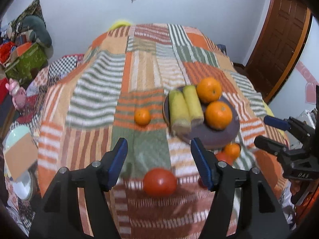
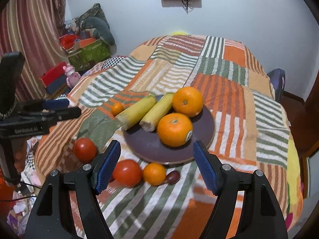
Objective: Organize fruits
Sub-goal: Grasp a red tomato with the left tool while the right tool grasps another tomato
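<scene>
Round table under a patchwork cloth of orange, green and white stripes (image 2: 229, 83). Left to right in the right wrist view:

- Left gripper (image 2: 59, 108) at 9 o'clock, seen side-on; in its own view its blue-padded jaws (image 1: 159, 163) stand apart with nothing between the pads, above the cloth
- Round red tomato (image 2: 84, 149) at 8 o'clock of the plate, on bare cloth
- Second red tomato (image 2: 127, 172) at 7 o'clock, touching a small orange mandarin (image 2: 154, 173), with a small dark purple-brown fruit (image 2: 173, 177) just beside that, all at the plate's near rim
- Tiny orange mandarin (image 2: 117, 108) at 10 o'clock, off the plate, by the corn tips
- Flat dark purple round plate (image 2: 147, 147) at centre, bearing two pale yellow-green corn cobs (image 2: 147, 111) side by side and two large oranges (image 2: 175, 129), one behind the other, the near one stickered
- Right gripper (image 2: 157, 167) at 6 o'clock, jaws parted wide, holding nothing, tomato and mandarin seen between the pads on the cloth
</scene>
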